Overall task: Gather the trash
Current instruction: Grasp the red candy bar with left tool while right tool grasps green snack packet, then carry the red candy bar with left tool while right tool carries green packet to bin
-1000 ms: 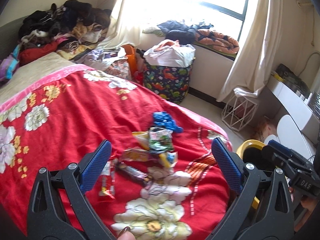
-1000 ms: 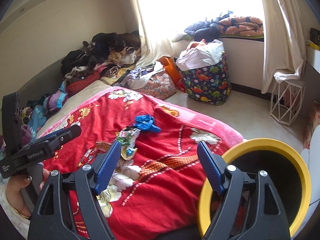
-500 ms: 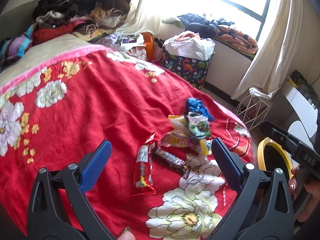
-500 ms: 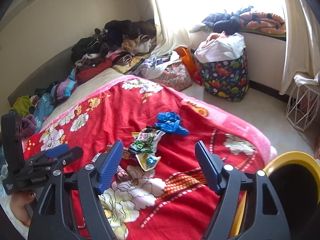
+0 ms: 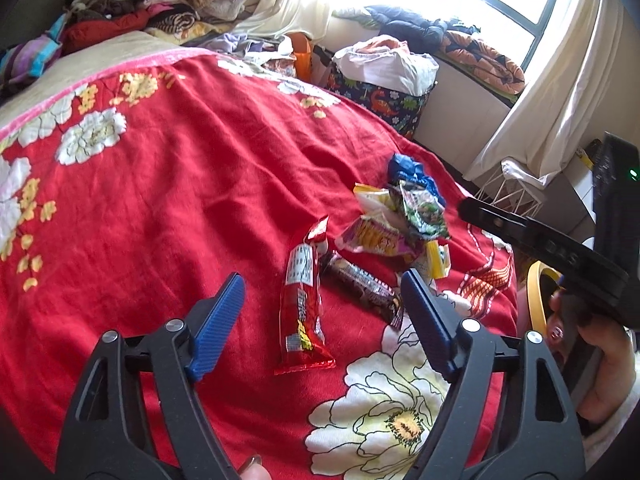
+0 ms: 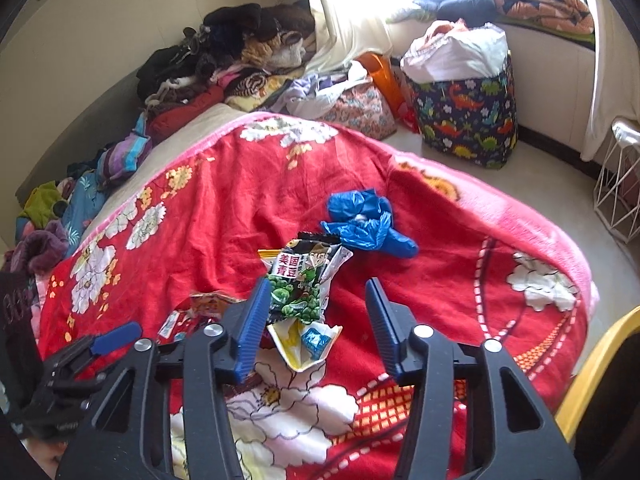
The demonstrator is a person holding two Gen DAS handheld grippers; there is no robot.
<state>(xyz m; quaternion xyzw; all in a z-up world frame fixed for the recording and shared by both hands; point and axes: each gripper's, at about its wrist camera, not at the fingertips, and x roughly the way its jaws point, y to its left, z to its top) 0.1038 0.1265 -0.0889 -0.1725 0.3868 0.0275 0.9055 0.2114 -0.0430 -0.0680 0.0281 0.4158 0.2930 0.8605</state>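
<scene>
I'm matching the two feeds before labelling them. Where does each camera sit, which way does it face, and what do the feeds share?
Left wrist: on the left gripper, angled down at the red wrapper on the red blanket; the person's right hand shows.
Right wrist: on the right gripper, angled down at the green snack packet; the left gripper's tip shows lower left.
Shared: blanket, blue crumpled bag, dinosaur-print basket, yellow-rimmed bin.

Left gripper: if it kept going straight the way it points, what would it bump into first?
Probably the red snack wrapper lying between the open left gripper fingers on the red blanket; depth is uncertain.
</scene>
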